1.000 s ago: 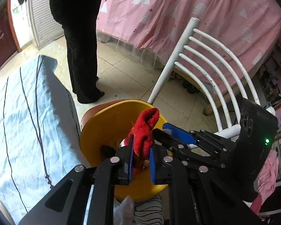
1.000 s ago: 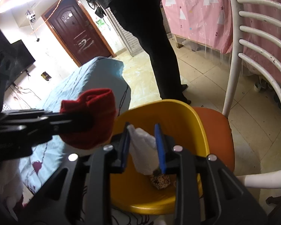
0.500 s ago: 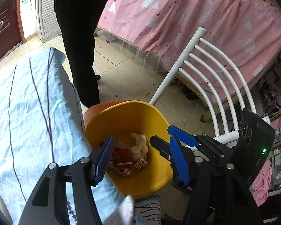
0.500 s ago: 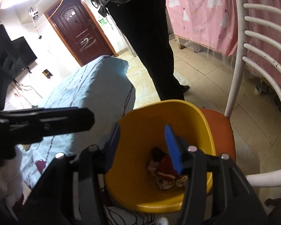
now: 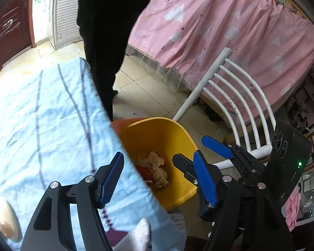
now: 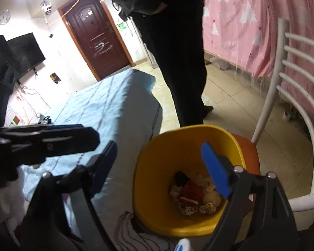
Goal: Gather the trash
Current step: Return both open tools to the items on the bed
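— Jaws, left view? Your left gripper (image 5: 159, 175) gapes, holding nothing; trash (image 5: 155, 172) lies in the yellow bin (image 5: 173, 131) just ahead.

— Right view? Your right gripper (image 6: 163, 167) likewise spread, bin (image 6: 155, 167) directly below, trash (image 6: 193, 194) at its bottom.

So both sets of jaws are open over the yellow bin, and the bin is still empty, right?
Not quite. Both the left gripper and the right gripper are open, but the yellow bin is not empty: the right wrist view shows a red cloth and crumpled scraps at its bottom.
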Demonstrator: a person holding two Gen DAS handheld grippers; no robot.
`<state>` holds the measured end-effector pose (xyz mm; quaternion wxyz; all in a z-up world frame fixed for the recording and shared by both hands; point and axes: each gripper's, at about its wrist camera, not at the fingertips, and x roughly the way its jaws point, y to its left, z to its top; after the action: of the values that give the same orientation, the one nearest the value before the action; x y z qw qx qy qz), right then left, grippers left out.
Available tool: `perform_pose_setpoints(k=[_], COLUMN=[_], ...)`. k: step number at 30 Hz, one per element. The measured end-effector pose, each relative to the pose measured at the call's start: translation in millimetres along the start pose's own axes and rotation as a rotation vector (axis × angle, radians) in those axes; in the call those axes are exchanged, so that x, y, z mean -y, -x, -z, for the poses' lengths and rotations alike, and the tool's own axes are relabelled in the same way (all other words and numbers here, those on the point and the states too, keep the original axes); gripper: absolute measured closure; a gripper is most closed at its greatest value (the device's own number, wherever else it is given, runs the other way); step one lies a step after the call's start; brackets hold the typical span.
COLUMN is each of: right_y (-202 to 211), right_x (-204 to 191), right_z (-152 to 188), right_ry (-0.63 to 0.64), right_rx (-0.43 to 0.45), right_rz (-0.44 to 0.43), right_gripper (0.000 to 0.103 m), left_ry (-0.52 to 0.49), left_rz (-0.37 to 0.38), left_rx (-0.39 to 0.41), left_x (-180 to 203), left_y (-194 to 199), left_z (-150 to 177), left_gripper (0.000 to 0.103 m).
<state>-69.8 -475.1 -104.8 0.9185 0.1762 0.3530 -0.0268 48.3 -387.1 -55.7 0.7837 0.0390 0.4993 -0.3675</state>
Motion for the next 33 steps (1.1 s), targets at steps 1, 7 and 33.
perform_pose_setpoints(k=[1, 7, 33], right_y=[0, 1, -36], right_x=[-4, -39, -237], right_z=[-1, -9, -29], right_ry=[0.010, 0.078, 0.379], right_rx=[-0.001, -0.007, -0.057], right_rz=[0.000, -0.009, -0.136], right_gripper=[0.023, 0.022, 0.015], left_ry=[0.000, 0.013, 0.195], left_rz=[-0.005, -0.060, -0.342], left_rx=[0.012, 0.078, 0.265], left_x=[-4, -26, -214], left_y=[8, 44, 185], left_z=[1, 6, 63], left_gripper=[0.041, 0.037, 0.031])
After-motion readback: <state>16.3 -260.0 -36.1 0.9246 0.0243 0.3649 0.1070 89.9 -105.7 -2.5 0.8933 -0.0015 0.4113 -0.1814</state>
